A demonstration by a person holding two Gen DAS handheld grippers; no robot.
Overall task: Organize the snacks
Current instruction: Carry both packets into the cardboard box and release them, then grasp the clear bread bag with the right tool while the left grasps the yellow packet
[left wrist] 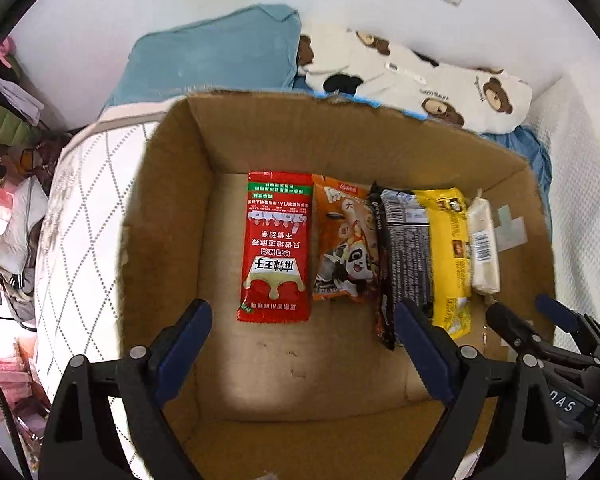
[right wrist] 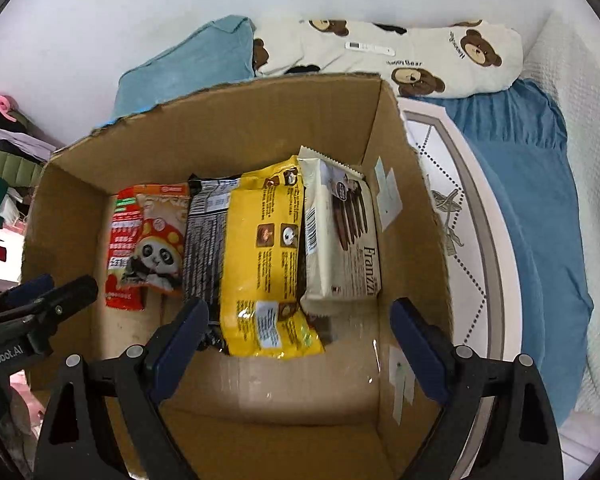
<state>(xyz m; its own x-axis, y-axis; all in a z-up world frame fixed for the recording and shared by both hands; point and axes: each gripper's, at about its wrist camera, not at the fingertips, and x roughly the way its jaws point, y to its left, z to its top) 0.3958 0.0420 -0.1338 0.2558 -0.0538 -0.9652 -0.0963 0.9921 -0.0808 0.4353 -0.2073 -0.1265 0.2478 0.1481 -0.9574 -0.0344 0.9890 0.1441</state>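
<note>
An open cardboard box [left wrist: 172, 208] [right wrist: 260, 120] holds a row of snacks lying flat. From left to right these are a red packet [left wrist: 276, 248] [right wrist: 120, 248], an orange panda packet [left wrist: 346, 240] [right wrist: 160, 240], a black packet [left wrist: 406, 248] [right wrist: 204, 240], a yellow packet [left wrist: 450, 256] [right wrist: 264, 256] and a white wafer packet [left wrist: 485, 248] [right wrist: 340, 240]. My left gripper [left wrist: 304, 308] [right wrist: 56, 286] hovers open over the box's left half, below the red packet. My right gripper [right wrist: 299, 307] [left wrist: 526, 310] hangs open over the right half, above the yellow packet's near end. Neither gripper holds anything.
The box sits on a quilted white mattress [left wrist: 84, 216] [right wrist: 460, 208]. Behind it lie a teal pillow [left wrist: 216, 64] [right wrist: 188, 68] and a bear-print blanket [left wrist: 440, 84] [right wrist: 380, 56] against a white wall. Blue fabric [right wrist: 532, 184] lies at the right. Piled clothes [left wrist: 8, 128] crowd the far left.
</note>
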